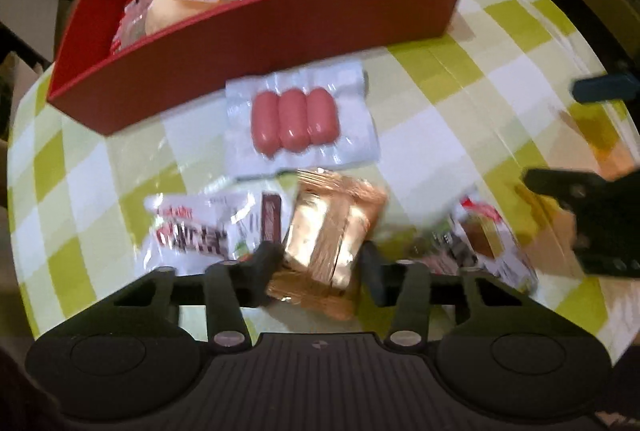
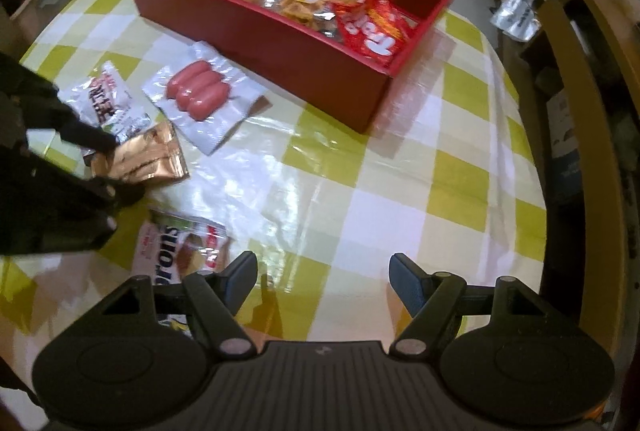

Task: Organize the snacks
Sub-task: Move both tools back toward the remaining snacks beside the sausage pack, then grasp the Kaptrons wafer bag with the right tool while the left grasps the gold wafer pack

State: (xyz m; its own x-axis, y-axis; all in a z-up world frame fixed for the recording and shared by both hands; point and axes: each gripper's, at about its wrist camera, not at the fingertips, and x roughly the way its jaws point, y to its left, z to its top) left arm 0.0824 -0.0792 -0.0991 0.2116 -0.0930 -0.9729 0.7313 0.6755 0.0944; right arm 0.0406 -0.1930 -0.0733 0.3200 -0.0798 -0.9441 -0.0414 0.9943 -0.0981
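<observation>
My left tongs (image 1: 322, 259) pinch the shiny copper foil snack packet (image 1: 332, 231) on the table (image 2: 360, 167); my right tongs (image 2: 323, 277) stand spread, empty.

The gold packet's (image 1: 328, 243) near end is hidden behind the left gripper (image 1: 320, 263).

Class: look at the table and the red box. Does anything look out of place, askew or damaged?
Nothing looks damaged or spilled. Four snack packs lie loose outside the red box: the sausage pack, gold packet gripped by the left tool, and two white packets.
</observation>
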